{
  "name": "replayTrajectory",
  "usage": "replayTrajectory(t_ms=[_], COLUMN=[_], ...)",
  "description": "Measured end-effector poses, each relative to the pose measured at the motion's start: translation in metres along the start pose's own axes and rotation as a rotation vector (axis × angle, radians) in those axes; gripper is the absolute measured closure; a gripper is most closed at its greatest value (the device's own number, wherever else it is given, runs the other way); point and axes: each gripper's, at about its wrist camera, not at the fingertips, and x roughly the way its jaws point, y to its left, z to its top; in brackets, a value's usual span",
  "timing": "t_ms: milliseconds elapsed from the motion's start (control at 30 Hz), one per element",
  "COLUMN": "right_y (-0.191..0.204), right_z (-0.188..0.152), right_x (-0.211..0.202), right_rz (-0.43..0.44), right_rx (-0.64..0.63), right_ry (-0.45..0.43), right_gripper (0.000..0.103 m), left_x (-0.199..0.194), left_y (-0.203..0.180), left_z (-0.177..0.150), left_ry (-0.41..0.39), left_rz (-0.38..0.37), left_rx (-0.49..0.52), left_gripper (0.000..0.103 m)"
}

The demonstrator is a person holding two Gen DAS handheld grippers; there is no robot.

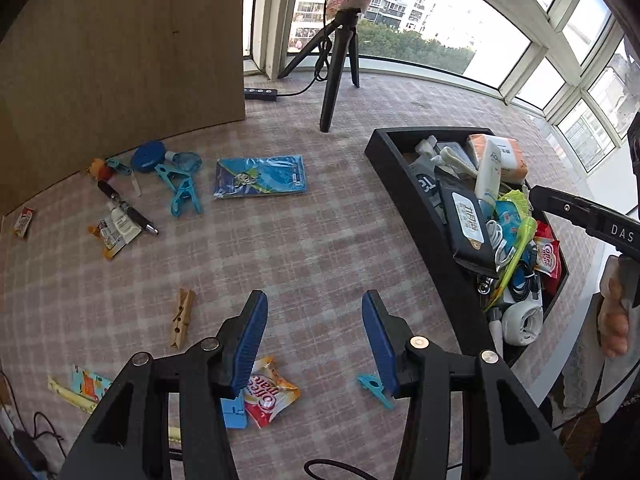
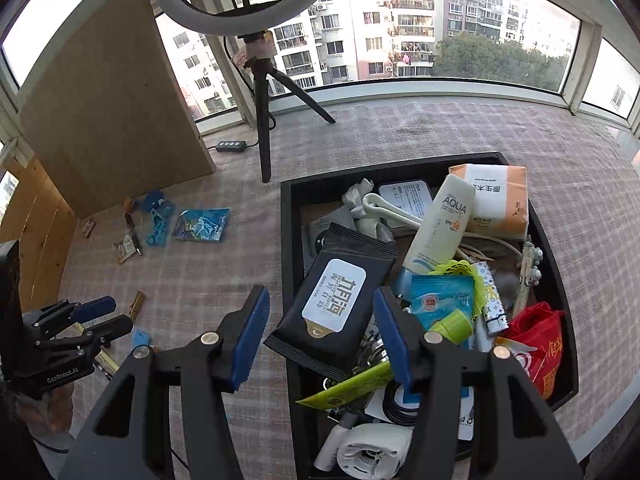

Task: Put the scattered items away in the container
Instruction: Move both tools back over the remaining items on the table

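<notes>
Left tool (image 1: 315, 344): jaws apart, nothing between them, over the checked desk (image 1: 280, 248).
Right tool (image 2: 320, 340): jaws spread and empty, above the black container (image 2: 289, 216), whose left wall lies just under it.
Container: at the desk's right, heaped full; black wipes pack (image 2: 334, 300) lies tilted on top.
Scattered items: wooden clothespin (image 1: 182, 318), red sachet (image 1: 270, 392), blue pouch (image 1: 260, 178), two blue clips (image 1: 180, 190) and a pen (image 1: 128, 208) (far left cluster).
Writing: "AQUA", "SPF 50" on the white tube (image 2: 438, 226).
Around: tripod (image 2: 264, 120) with ring light.
</notes>
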Motion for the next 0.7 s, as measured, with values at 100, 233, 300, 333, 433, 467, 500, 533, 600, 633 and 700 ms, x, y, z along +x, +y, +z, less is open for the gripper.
replayTrajectory(t_ms=[100,233,300,333,433,467,500,533,600,633,700], right_y=[0.033,0.078,0.101,0.112,0.148,0.159,0.171,0.181,0.200,0.209,0.228], right_z=[-0.001,-0.005,-0.008,-0.010,-0.016,-0.018,-0.020,-0.022,-0.026,-0.028,-0.033], right_x=[0.013,0.029,0.036,0.039,0.049,0.053,0.058,0.063,0.074,0.079,0.089], right_rz=[0.041,0.088,0.107,0.115,0.136,0.142,0.150,0.157,0.168,0.169,0.161], right_rx=[-0.054,-0.112,-0.138,-0.148,-0.182,-0.191,-0.194,-0.192,-0.183,-0.181,-0.181], right_ry=[0.029,0.069,0.084,0.093,0.120,0.129,0.142,0.159,0.189,0.200,0.216], right_gripper=[0.050,0.050,0.050,0.050,0.050,0.050,0.050,0.050,0.050,0.050,0.050], left_x=[-0.009,-0.022,-0.026,-0.027,-0.028,-0.026,-0.023,-0.019,-0.012,-0.008,-0.002], left_y=[0.046,0.098,0.118,0.125,0.144,0.149,0.154,0.159,0.163,0.163,0.163], left_z=[-0.016,-0.038,-0.048,-0.053,-0.067,-0.070,-0.073,-0.075,-0.080,-0.082,-0.085], left_ry=[0.003,0.021,0.043,0.053,0.078,0.089,0.105,0.122,0.149,0.162,0.176], left_rz=[0.048,0.134,0.158,0.167,0.176,0.174,0.171,0.171,0.163,0.158,0.145], left_rx=[-0.030,-0.009,0.040,0.063,0.127,0.147,0.166,0.186,0.236,0.267,0.318], left_gripper=[0.057,0.057,0.057,0.057,0.057,0.057,0.057,0.057,0.057,0.057,0.057])
